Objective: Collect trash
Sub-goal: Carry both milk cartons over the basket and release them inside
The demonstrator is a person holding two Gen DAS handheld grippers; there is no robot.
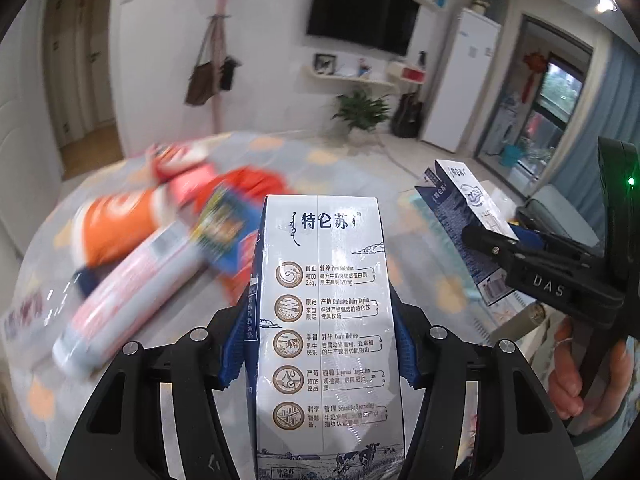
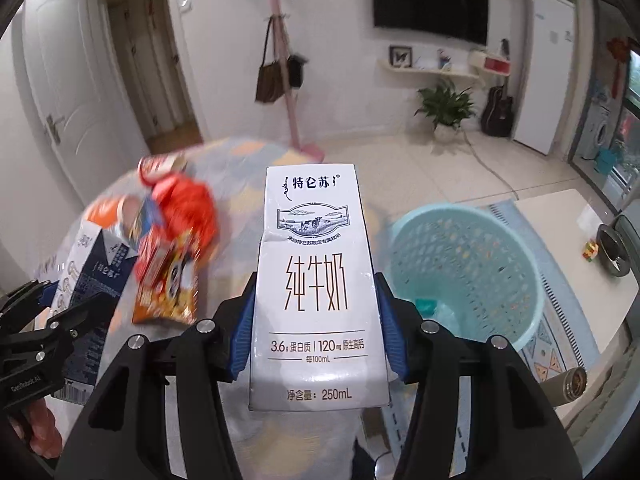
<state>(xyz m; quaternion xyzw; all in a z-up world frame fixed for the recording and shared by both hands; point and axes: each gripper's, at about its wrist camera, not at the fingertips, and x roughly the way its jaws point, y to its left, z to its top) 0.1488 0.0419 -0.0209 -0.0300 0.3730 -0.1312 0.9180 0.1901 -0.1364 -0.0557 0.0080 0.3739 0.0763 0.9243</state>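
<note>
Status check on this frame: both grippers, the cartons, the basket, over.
Left gripper shut on milk carton. Right gripper shut on second milk carton. Teal basket lower right, path open. Snack wrappers remain on table.

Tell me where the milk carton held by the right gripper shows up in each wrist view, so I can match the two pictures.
Left wrist view: the right gripper's milk carton sits at the right edge, tilted, clamped by the right gripper.
Right wrist view: the same carton fills the centre, upright between the blue pads.
Shared landmark: the wall TV, at the top in both views.
</note>
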